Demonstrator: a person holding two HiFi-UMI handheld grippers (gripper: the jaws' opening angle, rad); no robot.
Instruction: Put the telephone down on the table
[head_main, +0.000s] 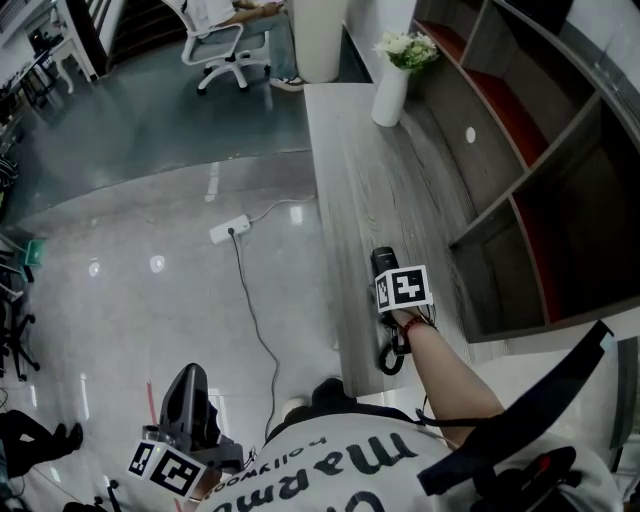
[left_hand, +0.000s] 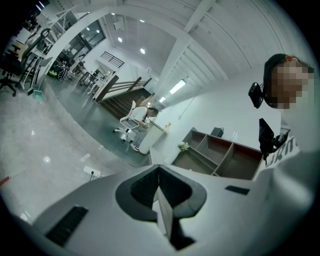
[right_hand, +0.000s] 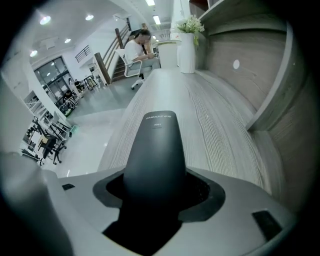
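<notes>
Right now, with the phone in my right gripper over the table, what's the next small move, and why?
Probably lower the right gripper until the telephone lies on the table: it is gripped tilted, seemingly above bare wood, so opening now could drop it.

The telephone (right_hand: 155, 150) is a smooth black handset, with small pale lettering near its far end. Its near end is clamped between the jaws of the right gripper (right_hand: 155, 187), and its far end is pointed along the table (right_hand: 220, 120). A black coiled cord (head_main: 391, 355) is seen hanging at the table's near edge. The table is long, with a grey wood grain. Whether the handset touches it cannot be told.
</notes>
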